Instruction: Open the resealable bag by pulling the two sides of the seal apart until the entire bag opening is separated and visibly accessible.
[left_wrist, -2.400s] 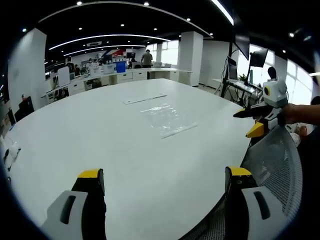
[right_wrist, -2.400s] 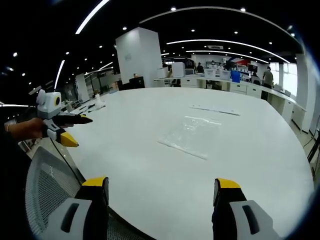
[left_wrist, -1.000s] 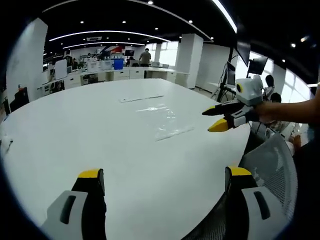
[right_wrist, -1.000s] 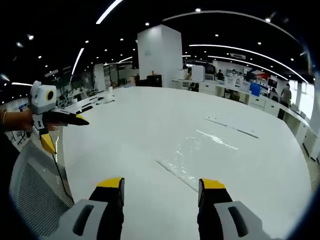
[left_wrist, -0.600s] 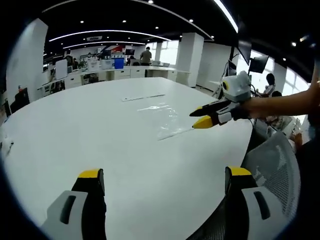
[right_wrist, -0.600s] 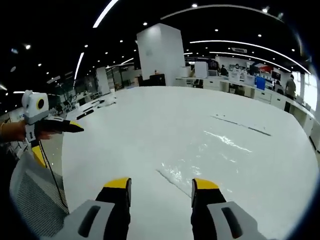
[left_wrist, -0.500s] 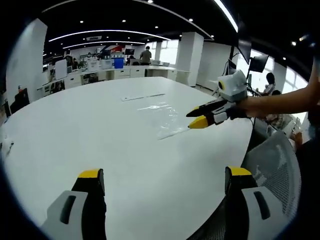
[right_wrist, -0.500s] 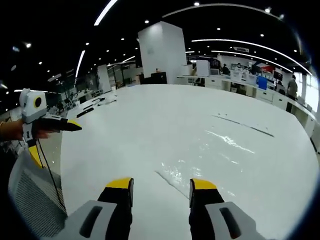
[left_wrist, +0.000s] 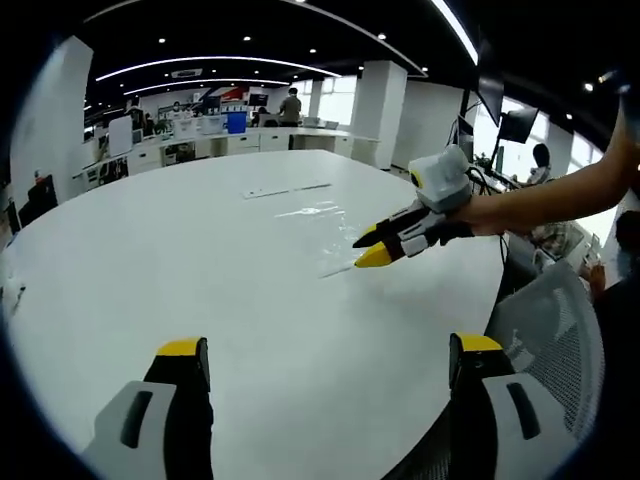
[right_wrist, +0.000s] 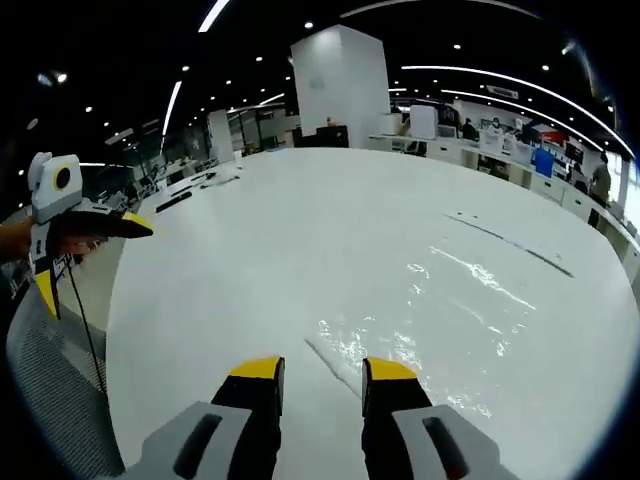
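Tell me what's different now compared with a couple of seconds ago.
The right tool has reached out over the white round table to the near edge of the clear plastic resealable bag, and its jaws have narrowed around that edge without closing on it. The left tool stayed back at the table's rim, jaws wide. The bag lies flat where it was.

clear resealable bag, lying flat on the white table, its glossy film wrinkled and catching light; one straight edge faces the right gripper view. in the left gripper view the bag lies mid-table.
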